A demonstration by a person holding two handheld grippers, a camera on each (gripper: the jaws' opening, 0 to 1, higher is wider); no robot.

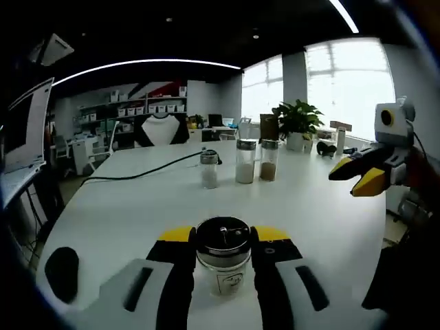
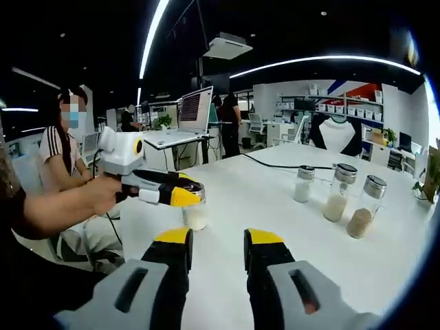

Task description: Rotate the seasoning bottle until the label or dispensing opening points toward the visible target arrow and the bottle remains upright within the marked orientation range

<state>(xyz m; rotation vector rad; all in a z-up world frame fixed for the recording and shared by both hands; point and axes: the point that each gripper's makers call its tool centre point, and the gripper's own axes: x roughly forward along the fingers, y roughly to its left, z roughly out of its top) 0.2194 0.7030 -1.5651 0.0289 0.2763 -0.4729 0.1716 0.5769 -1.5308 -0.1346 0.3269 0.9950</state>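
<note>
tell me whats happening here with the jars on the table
A person holds a tool in each hand over a white table. The left tool is shut on an upright seasoning bottle with a metal shaker lid. The right tool is open and empty, hovering nearby. Three more shakers stand in a row further back.

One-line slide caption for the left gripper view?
Left tool shut on a seasoning bottle on the white table; three more bottles stand beyond.
</note>
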